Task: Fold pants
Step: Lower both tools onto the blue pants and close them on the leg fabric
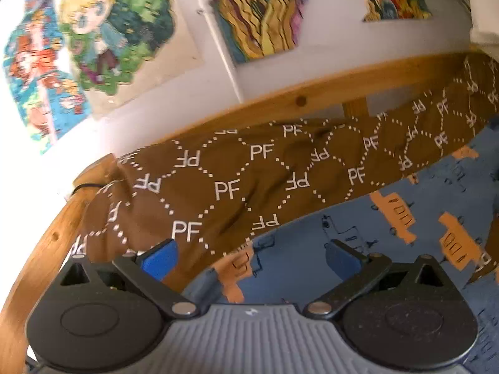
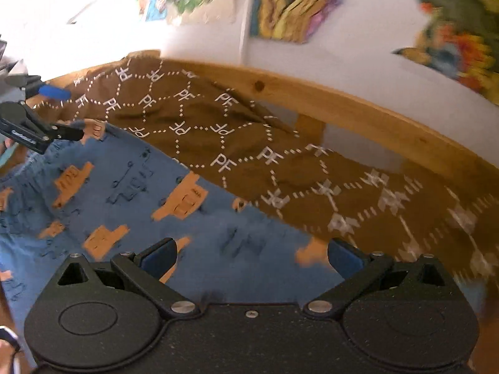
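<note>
Overhead, both grippers' fingers (image 1: 343, 257) gape wide above brown pants (image 1: 237, 180) on blue bedding (image 2: 131, 168), posters (image 1: 78, 46) beyond.

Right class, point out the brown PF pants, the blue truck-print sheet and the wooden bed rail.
brown PF pants (image 1: 224, 184): left wrist view, mid fabric.
blue truck-print sheet (image 2: 131, 168): right wrist view, bare patch.
wooden bed rail (image 1: 299, 101): left wrist view, knot.

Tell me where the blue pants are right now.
The blue pants lie spread in front of both open grippers, bordered on the far side by the brown PF-print sheet along the wooden rail.
</note>
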`<state>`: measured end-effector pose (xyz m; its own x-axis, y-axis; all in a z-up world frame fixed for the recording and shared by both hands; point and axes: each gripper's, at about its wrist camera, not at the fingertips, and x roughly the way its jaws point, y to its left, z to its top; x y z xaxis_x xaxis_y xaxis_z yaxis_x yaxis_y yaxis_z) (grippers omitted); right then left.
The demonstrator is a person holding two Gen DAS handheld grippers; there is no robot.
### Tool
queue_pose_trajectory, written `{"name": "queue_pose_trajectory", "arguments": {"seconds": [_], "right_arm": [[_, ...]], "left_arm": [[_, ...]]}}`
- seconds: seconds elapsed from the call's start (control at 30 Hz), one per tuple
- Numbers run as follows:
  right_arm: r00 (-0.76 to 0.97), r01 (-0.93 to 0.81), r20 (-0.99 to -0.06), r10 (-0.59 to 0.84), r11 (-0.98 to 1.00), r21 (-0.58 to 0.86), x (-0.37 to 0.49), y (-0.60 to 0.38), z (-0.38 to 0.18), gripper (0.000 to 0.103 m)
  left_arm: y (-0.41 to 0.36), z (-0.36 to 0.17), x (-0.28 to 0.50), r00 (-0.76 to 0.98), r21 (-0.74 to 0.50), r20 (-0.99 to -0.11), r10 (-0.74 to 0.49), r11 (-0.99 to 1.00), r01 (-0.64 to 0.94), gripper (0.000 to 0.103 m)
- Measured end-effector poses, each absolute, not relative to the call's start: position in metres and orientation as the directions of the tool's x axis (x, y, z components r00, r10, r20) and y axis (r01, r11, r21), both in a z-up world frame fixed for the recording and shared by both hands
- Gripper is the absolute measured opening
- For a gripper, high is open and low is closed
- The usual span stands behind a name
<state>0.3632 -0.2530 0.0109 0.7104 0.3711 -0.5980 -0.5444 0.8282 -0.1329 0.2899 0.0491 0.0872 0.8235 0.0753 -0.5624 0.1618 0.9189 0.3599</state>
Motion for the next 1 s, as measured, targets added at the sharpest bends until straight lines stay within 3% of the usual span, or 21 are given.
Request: {"name": "queue_pose_trajectory", "arguments": {"seconds": [0.17, 0.27, 0.37, 0.43, 0.53, 0.67, 0.73, 0.83, 1.0], "right_arm": [[0.528, -0.618, -0.708, 0.468, 0.784, 0.057, 0.448, -0.232, -0.005, 0.102], [0.459, -0.631, -0.746, 0.483, 0.768, 0.109, 0.485, -0.224, -0.014, 0.092], [0.412, -0.672, -0.782, 0.468, 0.736, 0.087, 0.506, -0.22, -0.022, 0.072], [0.379, -0.691, -0.796, 0.471, 0.717, 0.095, 0.514, -0.221, -0.025, 0.051], [0.335, -0.718, -0.807, 0.486, 0.686, 0.115, 0.519, -0.225, -0.026, 0.05], [0.309, -0.734, -0.823, 0.477, 0.67, 0.112, 0.52, -0.23, -0.028, 0.045], [0.317, -0.735, -0.825, 0.468, 0.67, 0.098, 0.516, -0.229, -0.03, 0.025], [0.324, -0.755, -0.826, 0.462, 0.652, 0.069, 0.508, -0.227, -0.03, 0.002], [0.44, -0.744, -0.788, 0.431, 0.667, -0.05, 0.49, -0.219, -0.021, 0.0]], "left_arm": [[0.063, 0.075, 0.319, 0.803, 0.388, -0.595, 0.049, 0.892, 0.233, 0.103], [0.07, 0.067, 0.33, 0.772, 0.386, -0.635, 0.021, 0.874, 0.294, 0.095], [0.074, 0.064, 0.336, 0.749, 0.376, -0.663, 0.013, 0.871, 0.317, 0.077], [0.077, 0.062, 0.342, 0.732, 0.378, -0.681, 0.021, 0.866, 0.328, 0.055], [0.08, 0.058, 0.351, 0.697, 0.376, -0.717, 0.024, 0.855, 0.357, 0.035], [0.078, 0.051, 0.351, 0.698, 0.377, -0.716, 0.01, 0.847, 0.375, 0.019], [0.073, 0.046, 0.35, 0.708, 0.395, -0.706, 0.018, 0.84, 0.372, 0.007], [0.064, 0.042, 0.346, 0.729, 0.436, -0.683, 0.042, 0.824, 0.361, 0.003], [0.062, 0.048, 0.344, 0.748, 0.446, -0.661, 0.065, 0.835, 0.322, 0.002]]}}
